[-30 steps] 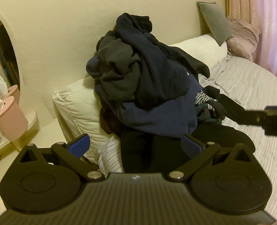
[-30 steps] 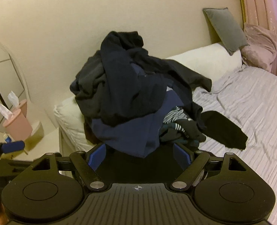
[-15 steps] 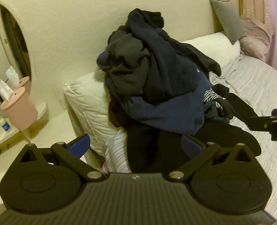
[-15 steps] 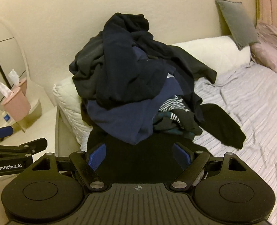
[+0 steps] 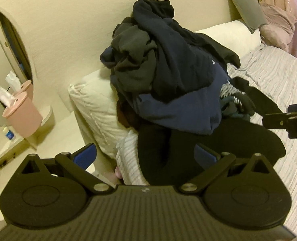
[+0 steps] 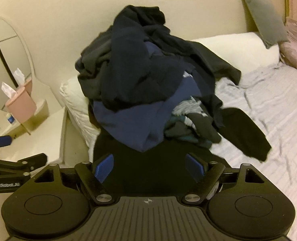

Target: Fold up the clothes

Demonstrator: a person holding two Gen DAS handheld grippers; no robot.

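Where clothes pile (image 5: pixel 168 76) (dark) merges, unreadable.

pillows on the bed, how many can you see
4: white pillow under the clothes pile, long white pillow behind it, grey cushion against the wall, pink pillow far right. The pile may hide more.

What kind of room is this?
Most likely a bedroom: a bed with striped sheets and pillows, a heap of dark clothes on it, and a side table with a mirror and tissue box.
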